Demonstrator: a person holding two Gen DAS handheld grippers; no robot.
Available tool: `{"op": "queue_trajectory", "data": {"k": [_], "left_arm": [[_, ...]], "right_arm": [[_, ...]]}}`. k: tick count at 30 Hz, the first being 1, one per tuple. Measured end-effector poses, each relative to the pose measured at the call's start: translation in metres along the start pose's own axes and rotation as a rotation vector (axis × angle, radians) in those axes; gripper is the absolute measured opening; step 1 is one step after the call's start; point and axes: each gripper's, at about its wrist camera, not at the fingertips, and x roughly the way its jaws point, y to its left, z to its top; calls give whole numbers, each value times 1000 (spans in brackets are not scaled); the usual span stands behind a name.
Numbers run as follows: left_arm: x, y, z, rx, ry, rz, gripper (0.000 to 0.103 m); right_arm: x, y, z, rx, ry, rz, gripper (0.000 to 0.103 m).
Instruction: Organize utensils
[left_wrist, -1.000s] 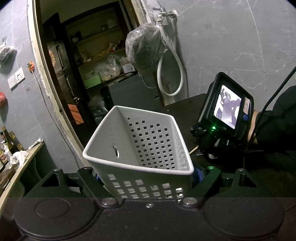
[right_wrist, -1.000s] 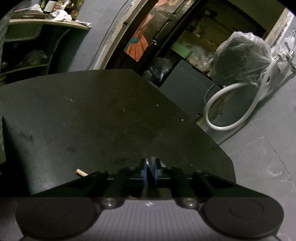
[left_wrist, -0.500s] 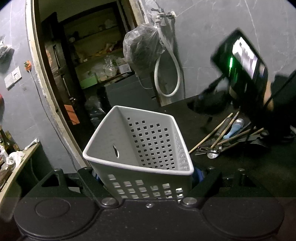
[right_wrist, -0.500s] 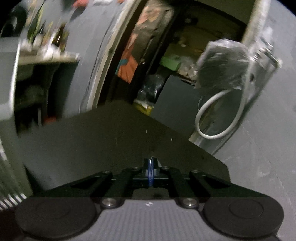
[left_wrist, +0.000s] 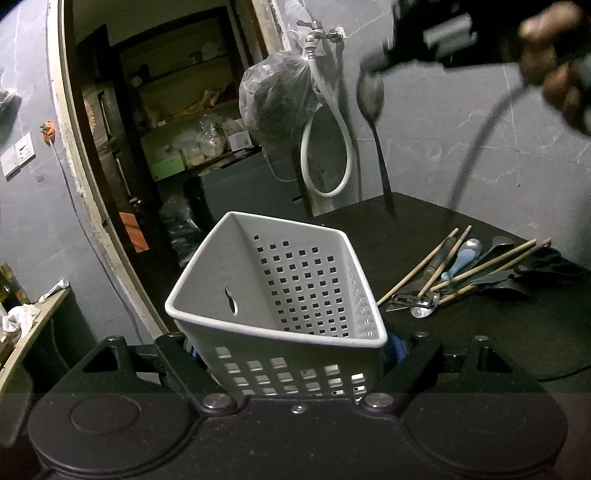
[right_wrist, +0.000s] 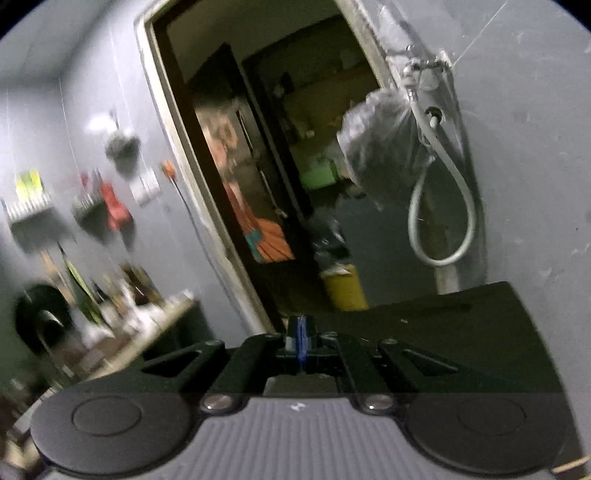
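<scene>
Your left fingers (left_wrist: 291, 343) pinch the basket (left_wrist: 280, 288); your right fingers (right_wrist: 301, 334) pinch a spoon (left_wrist: 373, 122) aloft. Next, lower it in handle-first.

White perforated basket (left_wrist: 295, 291), black table (left_wrist: 461, 332), blue-handled utensil (left_wrist: 456, 264)

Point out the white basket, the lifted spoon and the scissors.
white basket (left_wrist: 207, 310): left wrist view, near rim.
spoon (left_wrist: 370, 96): left wrist view, bowl.
scissors (left_wrist: 554, 264): left wrist view, black handles.
</scene>
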Motion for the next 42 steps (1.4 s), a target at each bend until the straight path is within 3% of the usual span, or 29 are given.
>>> {"op": "queue_trajectory", "data": {"k": [7,13,26,33,37,39,40,42], "left_arm": [[1,4,-1,-1,-5,-15,85],[2,6,-2,1,-13,-25,85],[4,7,-4,13,-22,-41,85],[5,6,-5,23,-26,-50,85],[6,7,-4,18,-22,-46,85],[6,7,-4,19,-21,-44,85],[6,7,-4,19,-21,-43,85],[6,6,-3,18,-18,-41,85]], "right_arm": [[-23,16,19,145,-18,243,1],[-10,38,11,143,20,322,1],[31,32,-40,206,131,297,1],[46,41,-67,75,240,183,5],[45,53,-76,-1,270,141,17],[39,57,-79,-19,268,145,33],[36,58,-80,-23,259,151,49],[27,60,-80,-32,226,163,59]]}}
